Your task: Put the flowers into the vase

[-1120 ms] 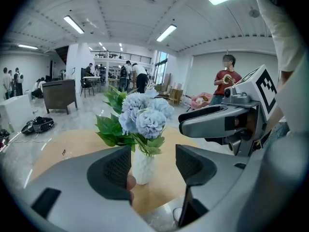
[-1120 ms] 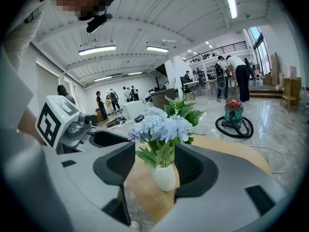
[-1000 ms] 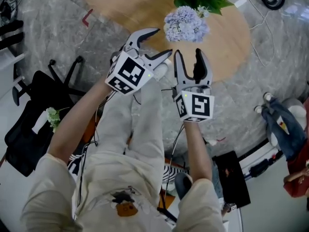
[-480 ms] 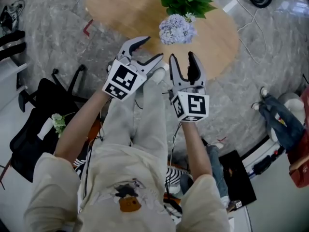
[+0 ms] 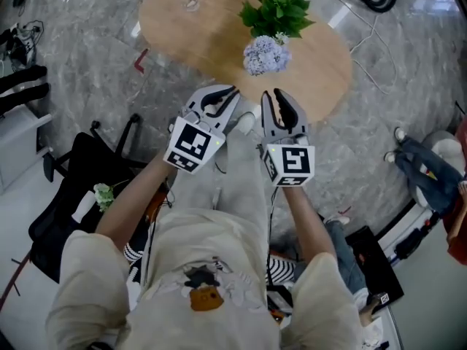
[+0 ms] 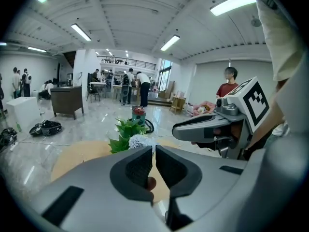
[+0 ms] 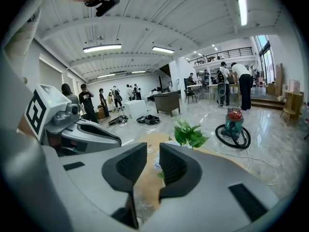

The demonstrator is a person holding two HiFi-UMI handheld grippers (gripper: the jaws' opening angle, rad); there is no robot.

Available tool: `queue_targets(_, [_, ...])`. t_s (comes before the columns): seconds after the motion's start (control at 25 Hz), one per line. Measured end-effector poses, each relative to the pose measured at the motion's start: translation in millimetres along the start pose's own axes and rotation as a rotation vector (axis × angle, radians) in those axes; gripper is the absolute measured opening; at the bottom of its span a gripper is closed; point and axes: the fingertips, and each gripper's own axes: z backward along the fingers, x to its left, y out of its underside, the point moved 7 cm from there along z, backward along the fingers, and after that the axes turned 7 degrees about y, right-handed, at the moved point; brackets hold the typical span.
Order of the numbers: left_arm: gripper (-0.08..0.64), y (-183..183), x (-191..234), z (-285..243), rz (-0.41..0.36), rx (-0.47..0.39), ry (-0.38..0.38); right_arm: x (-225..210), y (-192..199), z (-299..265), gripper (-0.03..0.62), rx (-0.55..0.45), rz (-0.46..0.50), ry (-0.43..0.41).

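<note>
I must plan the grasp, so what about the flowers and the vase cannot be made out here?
Stems of the flowers: head view, hidden under leaves.
Glass thing: head view, too small to call a vase.
Bloom: right gripper view, partly behind the right gripper, its empty jaws closing.

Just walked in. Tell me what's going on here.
A person holds a claw in each hand over their lap, short of the round wooden table. The left claw and right claw are both empty, jaws closing: the left's nearly meet, the right's show a narrow gap. The flowers sit on the table, untouched.
</note>
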Motion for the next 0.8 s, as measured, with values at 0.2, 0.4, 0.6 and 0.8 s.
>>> queue_targets(0.2, [0.009, -11.9, -11.9, 21.1, 0.040, 0.003, -0.003, 2.8, -10.0, 14.1, 0.061, 0.051, -0.045, 0.012])
queue_targets(0.4, [0.009, -22.7, -23.3, 37.5, 0.062, 0.008, -0.019, 6.4, -25.4, 31.4, 0.044, 0.034, -0.064, 0.014])
queue_targets(0.6, [0.009, -36.3, -36.8, 53.8, 0.149, 0.000, -0.016, 9.4, -36.4, 51.0, 0.025, 0.008, -0.074, 0.035])
queue_targets(0.8, [0.009, -57.5, -56.4, 65.7, 0.134, -0.033, -0.025, 10.2, -44.8, 71.8, 0.021, -0.010, -0.082, 0.034])
